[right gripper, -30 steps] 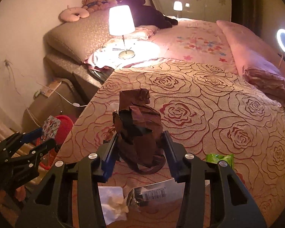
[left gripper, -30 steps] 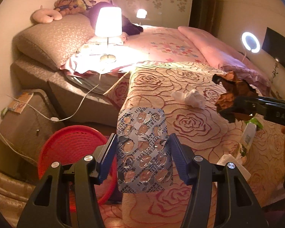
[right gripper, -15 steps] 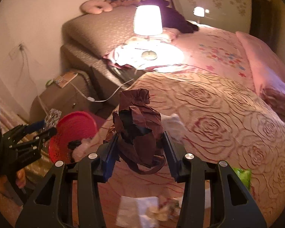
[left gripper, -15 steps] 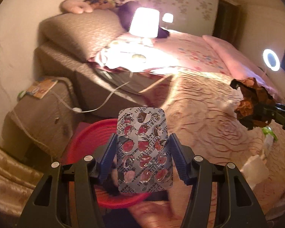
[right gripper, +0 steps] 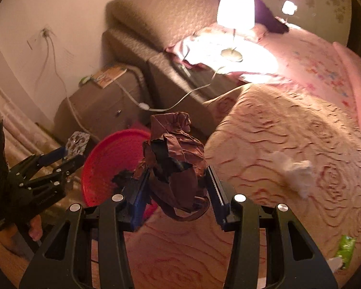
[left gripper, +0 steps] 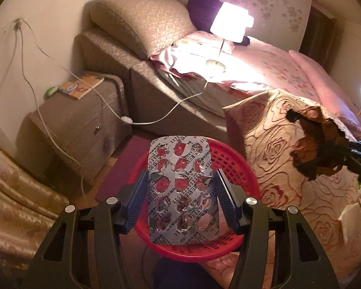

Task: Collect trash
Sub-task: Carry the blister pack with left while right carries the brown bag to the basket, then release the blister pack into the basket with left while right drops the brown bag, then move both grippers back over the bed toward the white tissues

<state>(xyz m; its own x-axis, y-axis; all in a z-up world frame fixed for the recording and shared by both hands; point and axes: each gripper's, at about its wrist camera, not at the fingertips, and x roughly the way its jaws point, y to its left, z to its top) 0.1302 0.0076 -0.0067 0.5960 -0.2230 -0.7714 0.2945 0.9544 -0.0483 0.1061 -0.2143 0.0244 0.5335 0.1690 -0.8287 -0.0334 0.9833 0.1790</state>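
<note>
Grippers both tilt steeply downward as I look along them. My left gripper clamps one silver blister pack by its two long edges, the blue pads pressed against it, and the pack stands upright in the view directly over the red basket on the floor beside the bed. Most of the pack's pockets are torn open; I cannot count them reliably. From the right wrist view the same left gripper shows at the left edge with the blister pack at its tip, just beside the rim of the red basket, and part of a hand shows below it. My right gripper holds one crumpled brown paper wad between its pads, narrowed onto it, with a loop of the paper hanging beneath; it sits over the edge of the bed, close to the basket. In the left wrist view the brown paper wad shows at the right, over the rose-patterned bedspread. Still lying on the bed I count one white tissue and one green wrapper. One lit lamp stands at the head end, and one nightstand carries one book.
</note>
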